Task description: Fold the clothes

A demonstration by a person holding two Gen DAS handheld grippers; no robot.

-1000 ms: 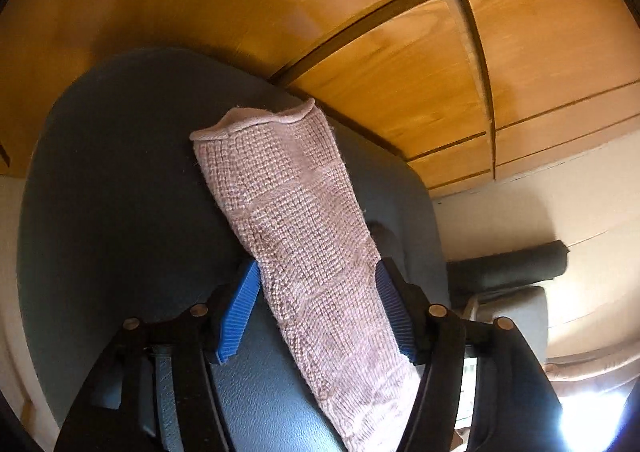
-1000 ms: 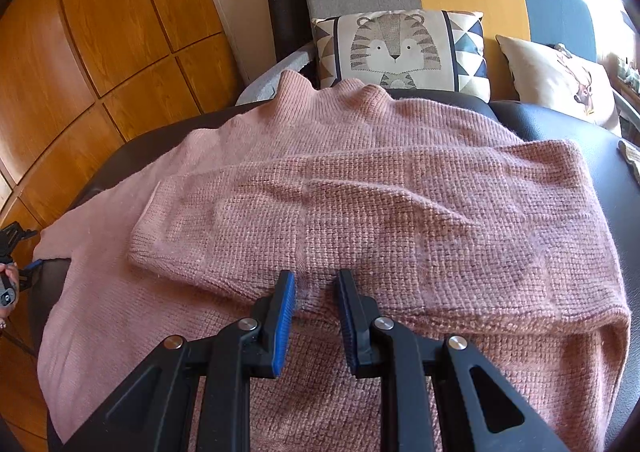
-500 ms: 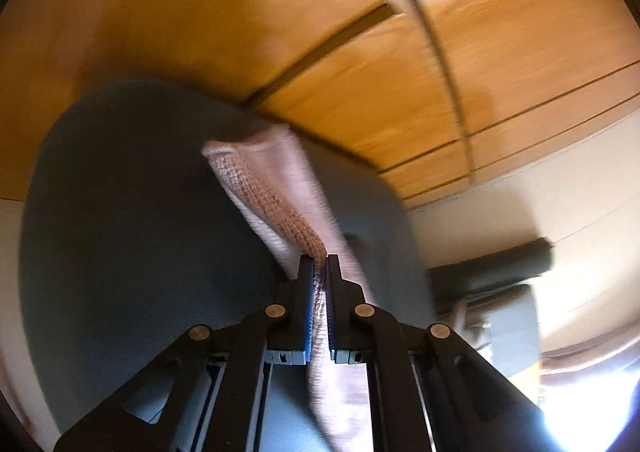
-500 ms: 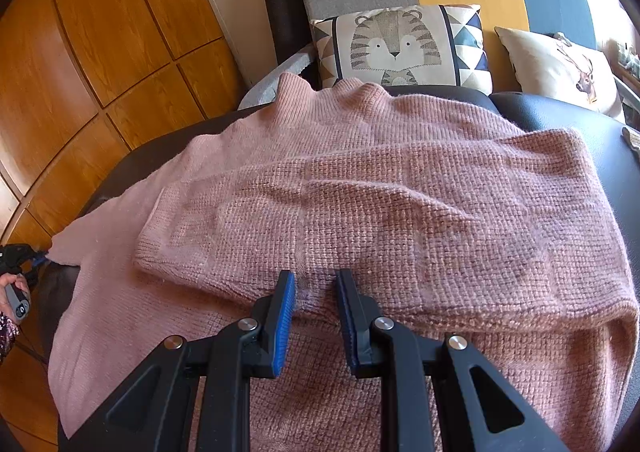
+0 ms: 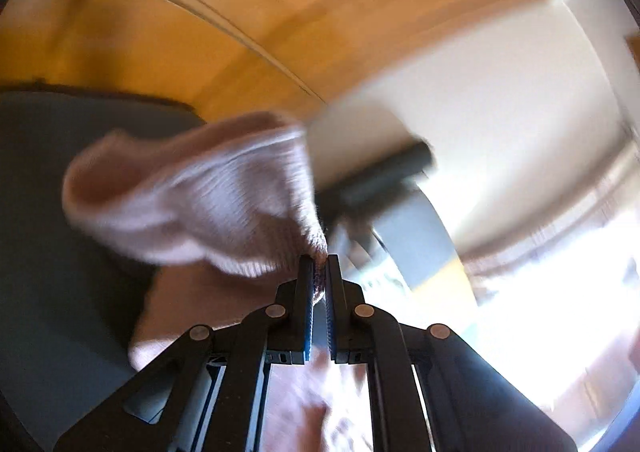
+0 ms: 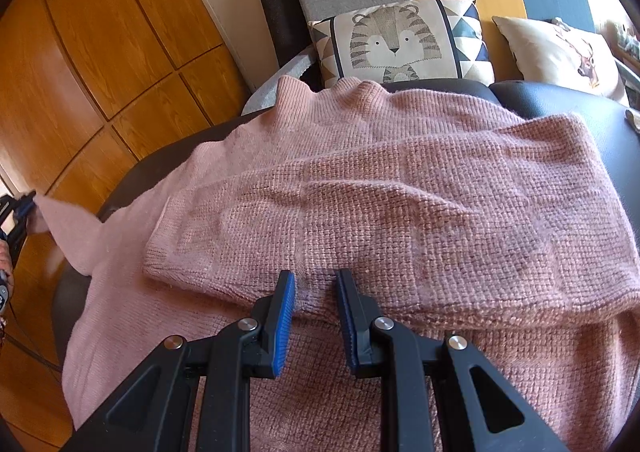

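The pink sweater [image 6: 400, 212] lies spread over the dark sofa seat [image 6: 560, 100], its collar toward 12 o'clock by the tiger cushion [image 6: 396, 42]. One sleeve [image 6: 360, 220] is folded across the body.

The left gripper [image 5: 318, 264] has its jaws clenched on the other sleeve's cuff [image 5: 200, 204], lifting it clear of the seat; in the right wrist view that sleeve stretches out to 9 o'clock. The left view is heavily blurred, so how deep the knit sits in the jaws is hard to read.

The right gripper [image 6: 316, 284] hovers at 6 o'clock over the folded sleeve's lower edge, jaws released with a gap between them; whether they touch the knit I cannot tell.

Risks, as I judge them: the bite on the cuff looks shallow, so a quick swing could pull it free. The loose knit stretches, and dragging the sleeve could shift the body and undo the fold already lying there, since nothing visibly pins it.
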